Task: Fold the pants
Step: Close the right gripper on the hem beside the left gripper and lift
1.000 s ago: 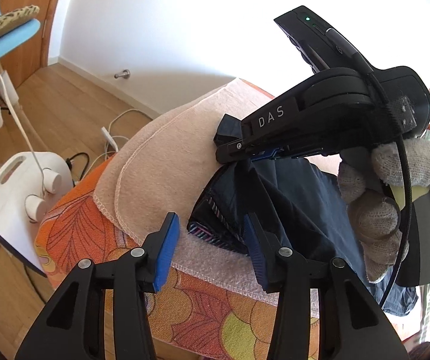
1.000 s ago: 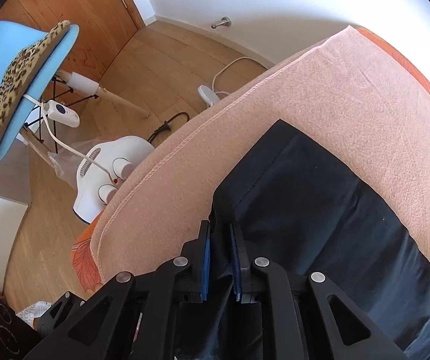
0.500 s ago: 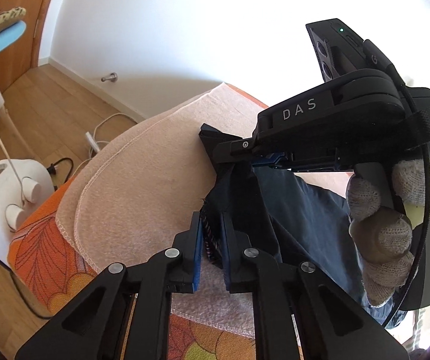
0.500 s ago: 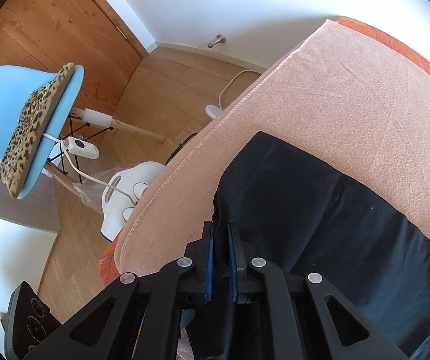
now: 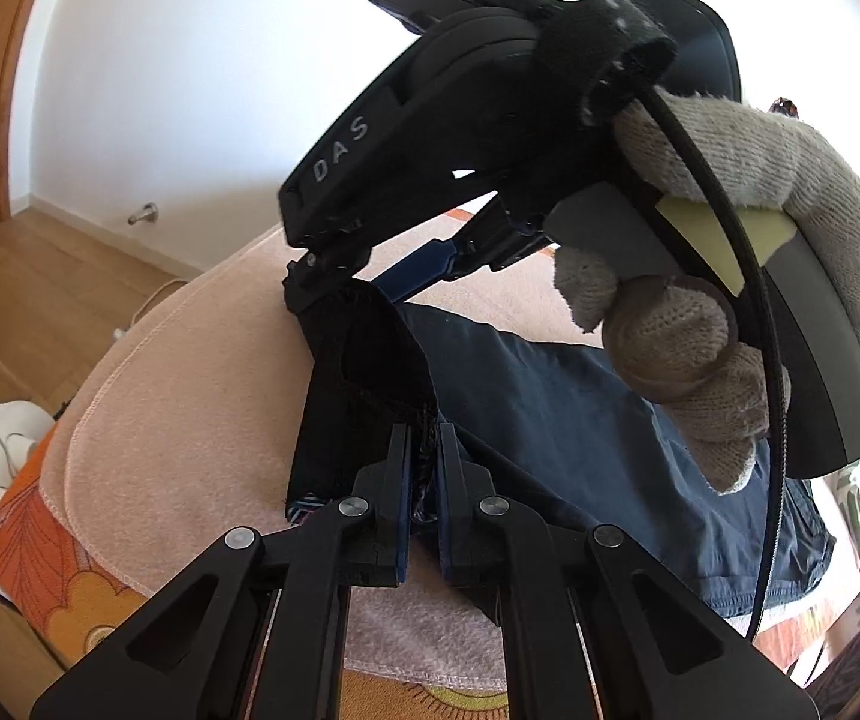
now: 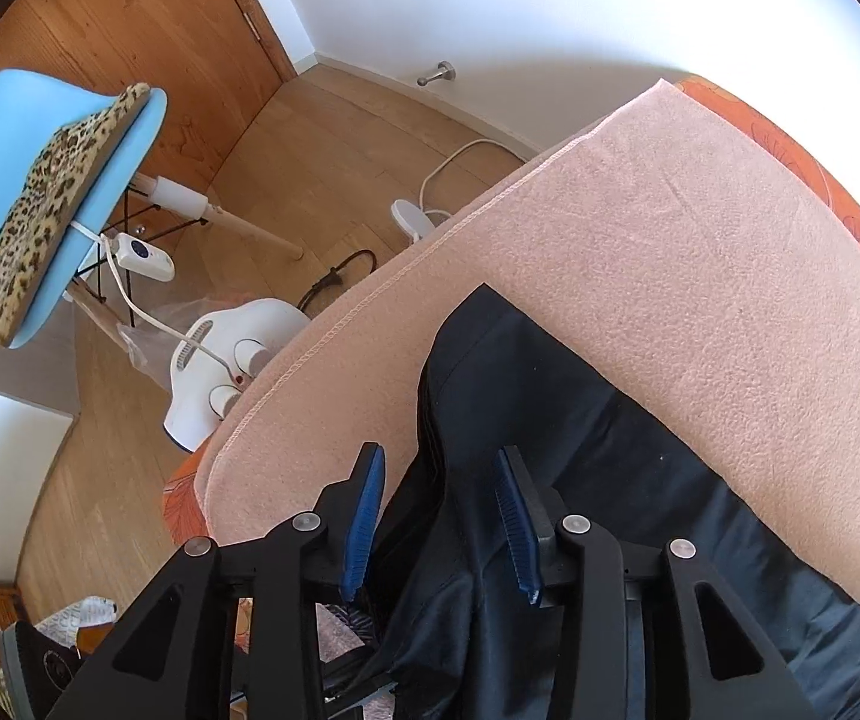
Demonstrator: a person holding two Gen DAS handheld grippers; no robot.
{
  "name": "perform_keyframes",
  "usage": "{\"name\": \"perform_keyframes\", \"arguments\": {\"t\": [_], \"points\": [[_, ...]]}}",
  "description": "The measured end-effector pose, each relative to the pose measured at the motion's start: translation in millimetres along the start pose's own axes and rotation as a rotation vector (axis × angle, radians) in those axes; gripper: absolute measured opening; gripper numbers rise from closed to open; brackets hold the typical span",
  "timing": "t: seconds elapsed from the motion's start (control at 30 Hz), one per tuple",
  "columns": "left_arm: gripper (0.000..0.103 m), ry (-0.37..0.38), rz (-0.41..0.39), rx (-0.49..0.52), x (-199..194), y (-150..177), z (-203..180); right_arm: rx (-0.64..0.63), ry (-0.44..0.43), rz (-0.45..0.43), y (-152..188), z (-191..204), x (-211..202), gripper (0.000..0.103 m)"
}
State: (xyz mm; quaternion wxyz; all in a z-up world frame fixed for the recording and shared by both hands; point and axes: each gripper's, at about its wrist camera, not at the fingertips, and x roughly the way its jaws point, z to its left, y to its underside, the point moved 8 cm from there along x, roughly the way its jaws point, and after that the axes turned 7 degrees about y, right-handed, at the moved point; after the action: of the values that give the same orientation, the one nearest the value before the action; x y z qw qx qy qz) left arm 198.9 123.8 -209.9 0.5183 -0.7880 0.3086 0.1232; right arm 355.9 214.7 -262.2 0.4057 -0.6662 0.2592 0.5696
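A pink blanket (image 6: 670,252) covers a table with an orange flowered cloth (image 5: 40,552), above a wooden floor where a blue chair (image 6: 22,168) and a white appliance (image 6: 232,354) stand. One pair of dark pants (image 5: 580,420) lies on the blanket, its near end bunched and lifted. The left gripper (image 5: 421,474) is clenched on that bunched edge, probably to carry it over for a fold. The right gripper (image 6: 436,516), held by a gloved hand (image 5: 700,312), has just been opening; its jaws stand apart with the cloth between them but free of the pads, so it seems to have handed the edge to the left. Two grippers, one garment.
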Motion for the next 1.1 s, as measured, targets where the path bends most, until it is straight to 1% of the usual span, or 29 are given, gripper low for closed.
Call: {"name": "perform_keyframes", "arguments": {"t": [0.03,0.13,0.17,0.2,0.27,0.3,0.33,0.37,0.4,0.43,0.47,0.5,0.53,0.6,0.7,0.83,0.9,0.97,1.0,1.03,1.07,1.1], "points": [[0.006,0.002,0.002,0.002,1.3,0.2,-0.6,-0.014,0.01,0.008,-1.9,2.6,2.9,0.048],[0.006,-0.006,0.007,0.009,2.5,1.9,1.8,-0.058,0.071,0.039,-3.3,7.8,19.5,0.045],[0.006,-0.008,0.005,0.013,2.5,2.0,2.1,-0.066,0.093,0.047,-2.4,8.6,23.3,0.03],[0.006,-0.012,0.004,0.016,1.6,2.4,3.0,-0.072,0.096,0.057,-0.4,9.3,26.2,0.022],[0.006,-0.019,0.003,0.013,-1.3,3.6,5.1,-0.072,0.075,0.041,1.6,7.3,23.6,0.008],[0.007,-0.028,0.004,0.007,-3.5,5.1,7.2,-0.067,0.07,0.028,2.3,4.5,20.1,0.007],[0.012,-0.039,0.005,-0.003,-5.7,6.3,9.5,-0.054,0.057,0.012,2.9,0.8,15.4,0.006],[0.014,-0.043,0.001,-0.016,-8.5,7.2,11.9,-0.032,0.038,-0.007,2.8,-4.2,9.4,0.004],[0.021,-0.045,-0.005,-0.032,-11.4,7.7,14.6,-0.009,0.019,-0.026,2.9,-9.9,3.1,0.004],[0.03,-0.051,-0.01,-0.047,-13.7,7.8,17.3,0.017,-0.002,-0.041,3.0,-16.0,-3.3,0.003],[0.035,-0.057,-0.012,-0.061,-15.2,7.6,19.6,0.045,-0.024,-0.055,3.9,-22.4,-9.4,0.003],[0.045,-0.061,-0.01,-0.077,-15.4,7.1,21.4,0.072,-0.055,-0.069,5.1,-28.2,-15.4,0.003],[0.048,-0.053,-0.003,-0.091,-14.3,5.1,21.9,0.093,-0.073,-0.078,7.0,-34.2,-20.4,0.003],[0.051,-0.045,0.026,-0.126,-8.6,3.5,23.2,0.131,-0.097,-0.099,11.6,-42.8,-29.4,0.003],[0.051,0.016,0.059,-0.178,2.5,4.6,19.5,0.176,-0.119,-0.128,17.6,-54.4,-40.1,0.002],[0.051,0.088,0.096,-0.244,16.0,1.4,7.0,0.2,-0.133,-0.136,23.1,-61.3,-42.1,0.002],[0.051,0.136,0.088,-0.277,20.3,-4.6,3.0,0.209,-0.137,-0.15,23.5,-64.3,-47.1,0.002],[0.051,0.155,0.061,-0.295,17.8,-10.8,-1.8,0.213,-0.146,-0.163,22.9,-66.3,-52.7,0.002],[0.047,0.164,0.048,-0.304,16.3,-14.6,-2.8,0.216,-0.152,-0.172,22.2,-66.0,-55.5,0.002],[0.037,0.171,0.028,-0.305,12.8,-19.6,-3.9,0.22,-0.158,-0.183,21.9,-67.1,-59.7,0.002],[0.033,0.164,0.009,-0.286,8.6,-24.3,-6.9,0.226,-0.158,-0.194,21.6,-68.8,-64.4,0.002],[0.026,0.158,-0.005,-0.252,4.4,-28.6,-12.6,0.234,-0.166,-0.203,22.0,-71.2,-69.7,0.002]]}}
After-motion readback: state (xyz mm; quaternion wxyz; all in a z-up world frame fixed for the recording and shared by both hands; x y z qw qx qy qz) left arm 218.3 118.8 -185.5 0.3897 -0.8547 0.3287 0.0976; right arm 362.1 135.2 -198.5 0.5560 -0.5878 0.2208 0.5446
